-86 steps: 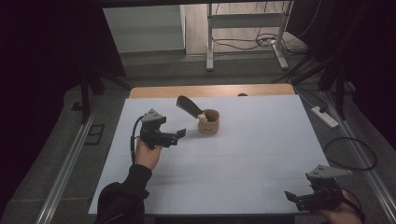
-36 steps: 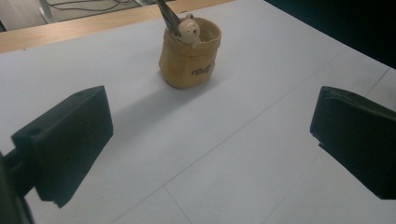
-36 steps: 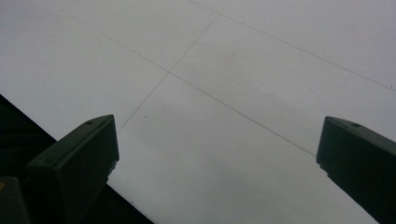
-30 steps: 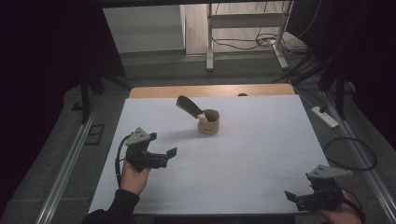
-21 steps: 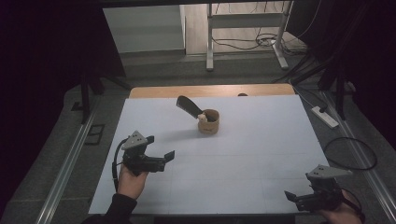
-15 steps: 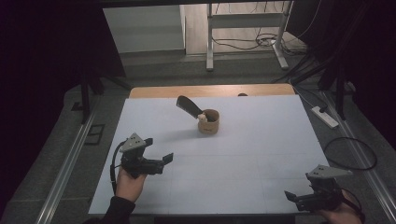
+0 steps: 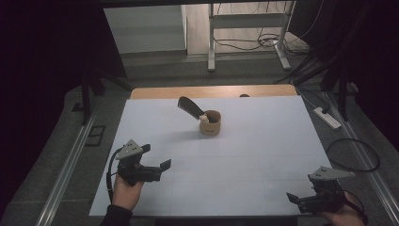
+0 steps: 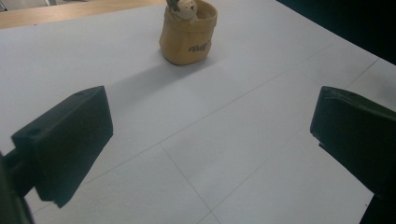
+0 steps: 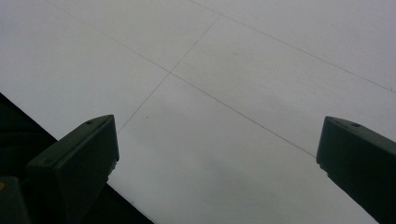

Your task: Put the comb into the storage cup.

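Observation:
A tan pot [image 7: 210,123] stands at the back middle of the white tabletop [image 7: 254,155]. A dark flat tool [image 7: 189,108] leans out of it to the left, and a small white figure sits at its rim. In the left gripper view the pot [image 8: 188,35] is far ahead, beyond the jaws. My left gripper [image 7: 156,157] hovers near the front left of the table, open and holding nothing [image 8: 210,130]. My right gripper [image 7: 294,200] is at the front right edge, also open over bare tabletop [image 9: 217,154].
A wooden strip [image 7: 211,91] runs along the table's far edge. A metal rail [image 7: 66,169] lies on the floor at the left. On the floor to the right are a power strip [image 7: 328,117] and a looped cable [image 7: 353,153].
The left gripper has drawn back from beside the pot toward the front left of the table, still open. The right gripper and the pot have not moved.

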Demonstrator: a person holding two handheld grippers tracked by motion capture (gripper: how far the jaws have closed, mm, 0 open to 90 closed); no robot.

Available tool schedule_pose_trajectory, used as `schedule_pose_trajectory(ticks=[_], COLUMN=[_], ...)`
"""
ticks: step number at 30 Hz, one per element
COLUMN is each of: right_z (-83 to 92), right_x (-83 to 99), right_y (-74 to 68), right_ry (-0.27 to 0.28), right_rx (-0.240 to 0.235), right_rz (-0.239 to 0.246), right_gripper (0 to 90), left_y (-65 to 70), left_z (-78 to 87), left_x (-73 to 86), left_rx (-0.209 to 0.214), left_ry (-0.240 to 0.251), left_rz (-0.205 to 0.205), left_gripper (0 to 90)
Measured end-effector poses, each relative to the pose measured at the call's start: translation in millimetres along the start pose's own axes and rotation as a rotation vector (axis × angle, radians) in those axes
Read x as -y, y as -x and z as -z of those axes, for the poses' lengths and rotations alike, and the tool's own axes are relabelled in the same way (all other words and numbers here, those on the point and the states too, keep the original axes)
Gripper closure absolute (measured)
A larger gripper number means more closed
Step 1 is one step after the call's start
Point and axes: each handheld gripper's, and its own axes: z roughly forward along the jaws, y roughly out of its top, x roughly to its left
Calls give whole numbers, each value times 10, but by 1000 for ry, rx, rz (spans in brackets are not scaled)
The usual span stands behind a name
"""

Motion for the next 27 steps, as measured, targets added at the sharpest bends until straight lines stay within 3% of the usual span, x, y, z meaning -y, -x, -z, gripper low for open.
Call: schedule_pose_trajectory(ticks=[21, 27], right_z=[-1, 0], right_x=[-2, -1], right_y=[-4, -2], right_ry=[-1, 2], right_rx=[5, 10], right_rz=[3, -2], right_gripper=[0, 0], left_y=[5, 31], left_z=[247, 292], left_x=[199, 248], left_rx=[-14, -38], left_ry=[-10, -29], left_rz=[26, 18], left_gripper=[0, 0])
